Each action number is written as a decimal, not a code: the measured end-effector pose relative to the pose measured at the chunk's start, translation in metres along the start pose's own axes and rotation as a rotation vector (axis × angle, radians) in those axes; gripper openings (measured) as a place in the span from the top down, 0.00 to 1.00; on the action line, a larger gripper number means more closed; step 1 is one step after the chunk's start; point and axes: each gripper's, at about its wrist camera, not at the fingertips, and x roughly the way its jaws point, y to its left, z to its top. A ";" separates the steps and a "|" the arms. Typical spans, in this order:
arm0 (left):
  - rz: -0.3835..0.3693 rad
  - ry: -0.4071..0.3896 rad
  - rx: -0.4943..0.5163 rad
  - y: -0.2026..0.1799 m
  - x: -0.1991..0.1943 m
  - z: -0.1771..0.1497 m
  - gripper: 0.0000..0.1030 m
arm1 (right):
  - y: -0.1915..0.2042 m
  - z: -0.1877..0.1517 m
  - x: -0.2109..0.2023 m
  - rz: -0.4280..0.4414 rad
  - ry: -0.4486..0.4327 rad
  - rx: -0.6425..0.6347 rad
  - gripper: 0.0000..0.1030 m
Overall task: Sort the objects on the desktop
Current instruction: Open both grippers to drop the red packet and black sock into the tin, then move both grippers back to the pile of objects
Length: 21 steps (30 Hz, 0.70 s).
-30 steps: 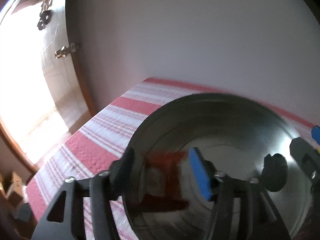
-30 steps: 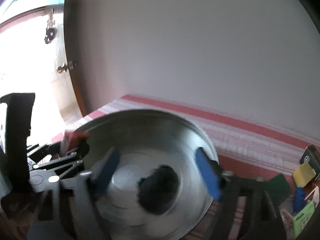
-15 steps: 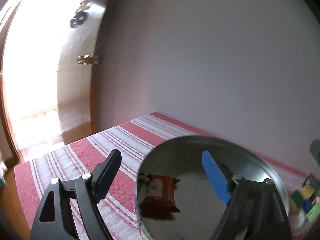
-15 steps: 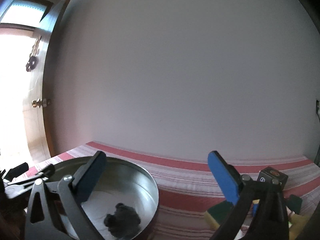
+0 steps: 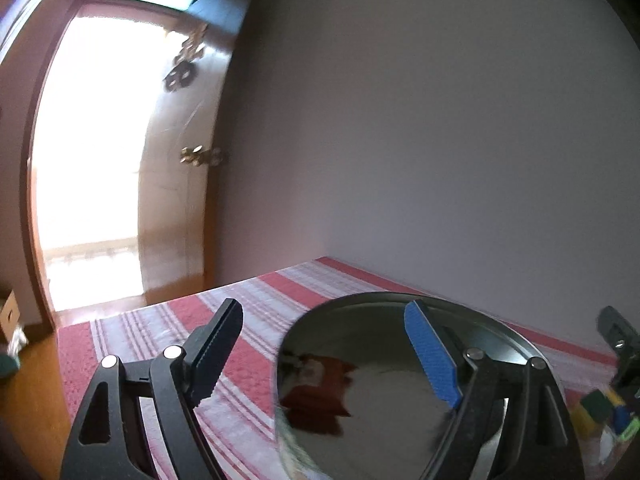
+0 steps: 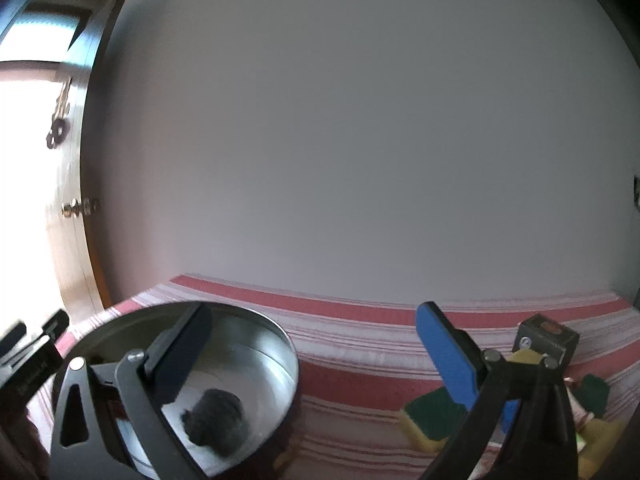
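A round metal tin (image 5: 384, 300) stands on the red and white striped cloth (image 5: 248, 296). A red packet (image 5: 320, 392) lies inside it at the left. In the right wrist view the tin (image 6: 276, 360) also holds a dark fuzzy ball (image 6: 214, 416). My left gripper (image 5: 324, 356) is open and empty, raised above the tin's left rim. My right gripper (image 6: 314, 350) is open and empty, above the cloth between the tin and a pile of objects. A yellow and green sponge (image 6: 430, 420) lies at the front of that pile.
A dark small box (image 6: 548, 334) stands at the back of the pile on the right. The pile shows blurred at the right edge of the left wrist view (image 5: 600, 412). A plain wall backs the table. An open wooden door (image 5: 176, 184) and bright doorway are at the left.
Both grippers have opened, lifted and drawn back from the tin. The red packet and the dark ball now lie loose in the tin. The right gripper has swung right toward the pile.
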 end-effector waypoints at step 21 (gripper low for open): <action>-0.440 0.086 0.412 -0.142 -0.069 -0.041 0.17 | -0.109 -0.031 -0.027 -0.204 0.111 -0.139 0.01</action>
